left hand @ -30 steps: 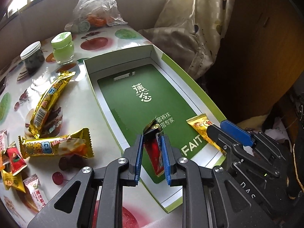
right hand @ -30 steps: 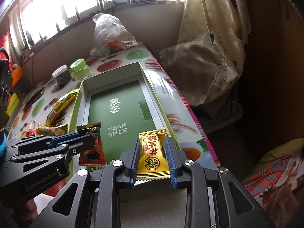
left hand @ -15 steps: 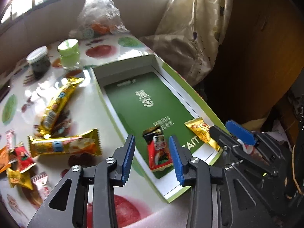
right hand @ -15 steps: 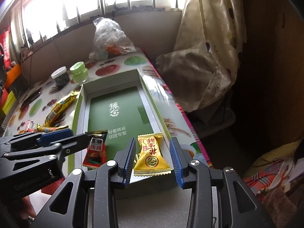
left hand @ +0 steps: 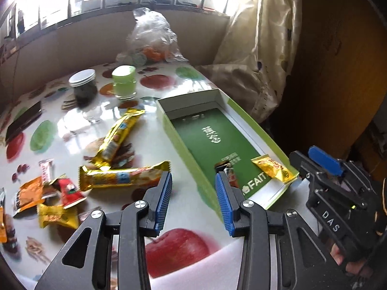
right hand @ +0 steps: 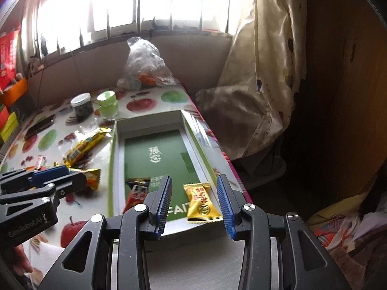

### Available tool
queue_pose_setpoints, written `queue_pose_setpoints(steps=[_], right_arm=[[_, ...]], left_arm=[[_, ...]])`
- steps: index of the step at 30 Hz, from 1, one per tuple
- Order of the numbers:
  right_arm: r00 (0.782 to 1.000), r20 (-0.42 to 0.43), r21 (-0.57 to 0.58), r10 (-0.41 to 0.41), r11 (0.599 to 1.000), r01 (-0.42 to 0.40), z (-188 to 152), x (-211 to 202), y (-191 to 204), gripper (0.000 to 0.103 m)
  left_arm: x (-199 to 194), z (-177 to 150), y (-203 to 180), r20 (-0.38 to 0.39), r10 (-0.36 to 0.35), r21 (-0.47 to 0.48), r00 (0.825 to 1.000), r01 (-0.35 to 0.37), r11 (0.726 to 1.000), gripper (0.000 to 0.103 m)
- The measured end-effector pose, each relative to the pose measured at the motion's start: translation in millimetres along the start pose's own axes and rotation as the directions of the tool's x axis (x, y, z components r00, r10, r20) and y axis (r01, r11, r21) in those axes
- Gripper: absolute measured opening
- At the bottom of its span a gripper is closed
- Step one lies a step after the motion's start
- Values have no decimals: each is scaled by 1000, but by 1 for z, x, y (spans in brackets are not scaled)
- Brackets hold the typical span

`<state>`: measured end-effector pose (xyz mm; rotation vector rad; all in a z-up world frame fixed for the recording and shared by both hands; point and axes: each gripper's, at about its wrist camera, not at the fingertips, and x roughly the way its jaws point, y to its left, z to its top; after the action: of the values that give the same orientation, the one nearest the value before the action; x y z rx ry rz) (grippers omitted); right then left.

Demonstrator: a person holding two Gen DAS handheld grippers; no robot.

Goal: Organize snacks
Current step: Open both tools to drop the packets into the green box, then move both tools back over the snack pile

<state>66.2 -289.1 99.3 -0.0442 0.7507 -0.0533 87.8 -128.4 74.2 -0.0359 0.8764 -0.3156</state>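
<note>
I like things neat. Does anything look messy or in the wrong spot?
Yes. Only two snacks, a red packet and a yellow packet, lie in the green box. The rest are still scattered on the table: two long gold bars and a heap of small packets lying at all angles.

Two snacks lie flat in the near end of the open green-lined box (right hand: 116,164): a red and black packet (right hand: 135,192) on the left, a yellow pillow sachet (right hand: 202,203) on the right. More wrappers, including two long gold bars (left hand: 121,176), lie scattered on the fruit-print table (left hand: 188,207).
</note>
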Motion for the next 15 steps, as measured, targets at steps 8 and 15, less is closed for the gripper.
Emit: queue_pose_setpoints(steps=[8,15], right_arm=[[999,17,-33,32,999,-32,0,-11,22,38],[994,-6,-49,110,993,-110,-7,-8,43,38]], left_arm=[[-17,-12,21,13,34,-23,999,-34,999,39],[-29,-27,45,14,65,-67,998,-64,996,39]])
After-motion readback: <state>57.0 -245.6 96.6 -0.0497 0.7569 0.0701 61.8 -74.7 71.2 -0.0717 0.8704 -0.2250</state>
